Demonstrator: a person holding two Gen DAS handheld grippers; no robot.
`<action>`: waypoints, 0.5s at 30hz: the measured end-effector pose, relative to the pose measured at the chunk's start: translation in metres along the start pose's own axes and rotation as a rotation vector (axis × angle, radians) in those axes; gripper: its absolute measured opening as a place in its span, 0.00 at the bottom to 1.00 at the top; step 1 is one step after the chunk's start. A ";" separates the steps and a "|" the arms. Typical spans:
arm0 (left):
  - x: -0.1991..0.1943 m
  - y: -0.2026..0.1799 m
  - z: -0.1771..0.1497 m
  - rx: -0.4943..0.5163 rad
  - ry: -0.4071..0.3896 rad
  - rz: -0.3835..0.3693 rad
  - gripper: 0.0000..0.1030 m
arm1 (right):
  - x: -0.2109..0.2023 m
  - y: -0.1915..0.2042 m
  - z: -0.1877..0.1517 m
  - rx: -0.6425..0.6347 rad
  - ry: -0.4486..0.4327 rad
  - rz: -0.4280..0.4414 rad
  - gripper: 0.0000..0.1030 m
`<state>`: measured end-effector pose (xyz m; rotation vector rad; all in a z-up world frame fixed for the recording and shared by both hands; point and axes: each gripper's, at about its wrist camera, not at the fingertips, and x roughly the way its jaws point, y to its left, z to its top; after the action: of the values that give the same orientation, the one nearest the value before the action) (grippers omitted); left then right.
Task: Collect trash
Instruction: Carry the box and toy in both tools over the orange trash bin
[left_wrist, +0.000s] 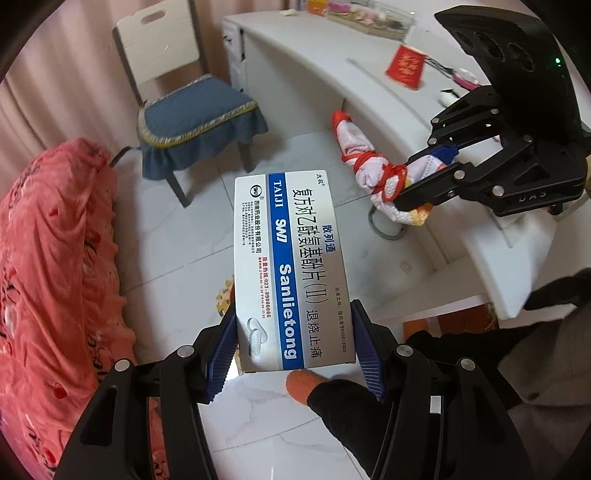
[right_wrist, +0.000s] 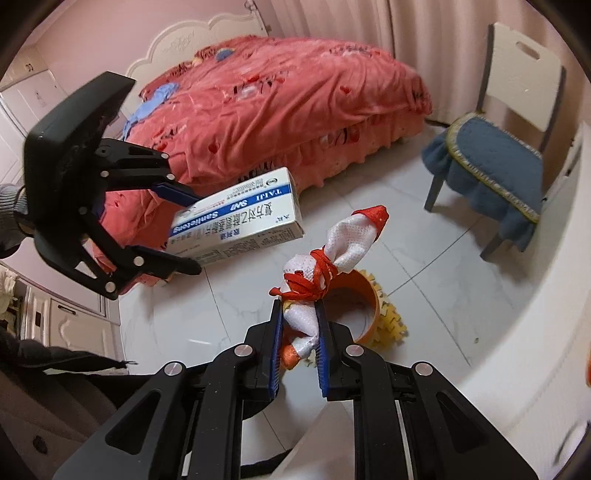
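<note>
Left wrist view: our left gripper (left_wrist: 295, 343) has its jaws clamped on the near end of a medicine box (left_wrist: 290, 269), white with a blue stripe, held in the air over the tiled floor (left_wrist: 177, 266). Our right gripper (left_wrist: 417, 177) sits upper right, jaws clenched on a rolled white fabric bundle (left_wrist: 364, 155) tied with red string, just beside the white table (left_wrist: 295, 62). Red packet (left_wrist: 405, 66) lies on that table.

Right wrist view: bundle (right_wrist: 321, 280) pinched between the blue pads (right_wrist: 275, 347), sticking up and forward. Orange bin (right_wrist: 364, 306) on the floor directly below it. Box (right_wrist: 236, 218) is left of it, both clear of the floor. Pink bed (right_wrist: 280, 110) behind, chair (right_wrist: 495, 147) to the right.
</note>
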<state>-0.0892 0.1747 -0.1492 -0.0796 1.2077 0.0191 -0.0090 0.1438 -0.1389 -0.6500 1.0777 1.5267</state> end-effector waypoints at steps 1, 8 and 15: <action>0.007 0.006 -0.002 -0.005 0.003 -0.002 0.58 | 0.012 -0.002 0.004 0.009 0.015 0.006 0.16; 0.042 0.044 -0.022 -0.033 0.020 -0.023 0.58 | 0.083 -0.011 0.018 0.035 0.097 0.014 0.16; 0.074 0.071 -0.039 -0.096 0.042 -0.054 0.58 | 0.142 -0.021 0.030 0.102 0.187 0.036 0.16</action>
<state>-0.1039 0.2410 -0.2356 -0.1979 1.2459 0.0285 -0.0194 0.2349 -0.2535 -0.7159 1.3063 1.4528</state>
